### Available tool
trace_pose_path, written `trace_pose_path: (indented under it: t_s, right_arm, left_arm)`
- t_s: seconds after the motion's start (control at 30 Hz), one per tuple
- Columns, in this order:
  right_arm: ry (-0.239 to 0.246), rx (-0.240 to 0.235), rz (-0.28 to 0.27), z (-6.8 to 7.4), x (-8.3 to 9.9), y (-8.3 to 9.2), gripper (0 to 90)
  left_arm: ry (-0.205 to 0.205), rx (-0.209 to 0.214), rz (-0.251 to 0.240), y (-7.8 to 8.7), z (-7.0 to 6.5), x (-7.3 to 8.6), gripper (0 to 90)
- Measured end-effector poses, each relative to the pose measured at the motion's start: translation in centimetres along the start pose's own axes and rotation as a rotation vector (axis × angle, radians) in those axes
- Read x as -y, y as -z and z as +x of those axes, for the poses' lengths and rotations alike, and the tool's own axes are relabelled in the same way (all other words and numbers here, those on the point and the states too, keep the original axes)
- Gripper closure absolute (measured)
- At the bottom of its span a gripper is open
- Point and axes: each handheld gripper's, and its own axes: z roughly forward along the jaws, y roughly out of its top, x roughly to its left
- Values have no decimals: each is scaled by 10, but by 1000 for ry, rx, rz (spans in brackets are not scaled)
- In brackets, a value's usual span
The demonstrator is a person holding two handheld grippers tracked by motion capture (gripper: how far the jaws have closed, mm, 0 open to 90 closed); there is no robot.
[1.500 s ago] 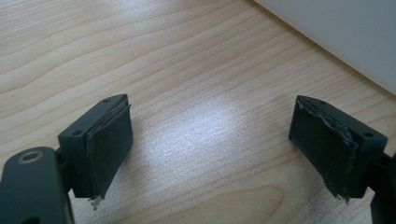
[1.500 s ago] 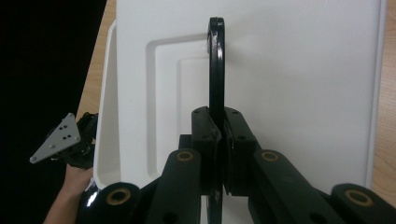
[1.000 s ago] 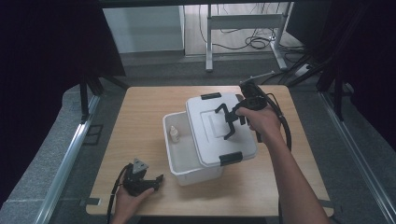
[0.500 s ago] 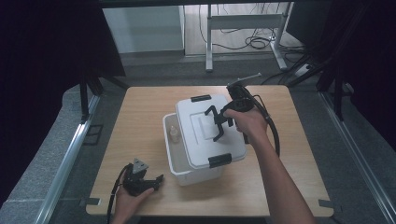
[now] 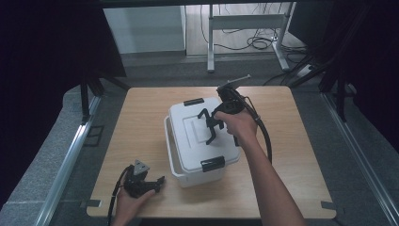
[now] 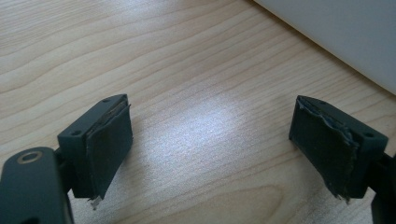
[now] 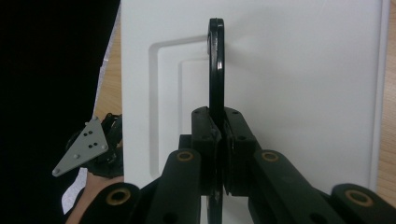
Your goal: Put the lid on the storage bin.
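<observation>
Lid handle [image 7: 215, 70] clamped between right gripper's [image 7: 219, 140] jaws.

Matt white plastic lid [image 5: 195, 134] w/ glossy black handle [image 7: 215, 65], light wood-grain table [image 5: 141, 122], worn rubber pads [image 6: 112, 140]

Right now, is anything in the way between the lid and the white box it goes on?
Nothing visible. The right claw grips the lid's black handle, and the lid sits almost over the white box.
</observation>
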Motion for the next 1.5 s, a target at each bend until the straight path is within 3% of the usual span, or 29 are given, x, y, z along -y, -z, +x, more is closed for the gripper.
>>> trace_pose_path:
  t_s: [0.47, 0.77, 1.03, 1.5]
  right_arm:
    - [4, 6, 8, 15, -3, -11, 852]
    - [-21, 21, 19, 20, -5, -20, 852]
    - [-47, 24, 22, 19, -7, -32, 852]
    - [-65, 23, 6, 15, -3, -29, 852]
  left_arm:
    - [-1, 2, 1, 0, 0, 0, 133]
    - [-1, 2, 0, 0, 0, 0, 133]
    - [-2, 4, -1, 0, 0, 0, 133]
    - [-5, 6, 1, 0, 0, 0, 133]
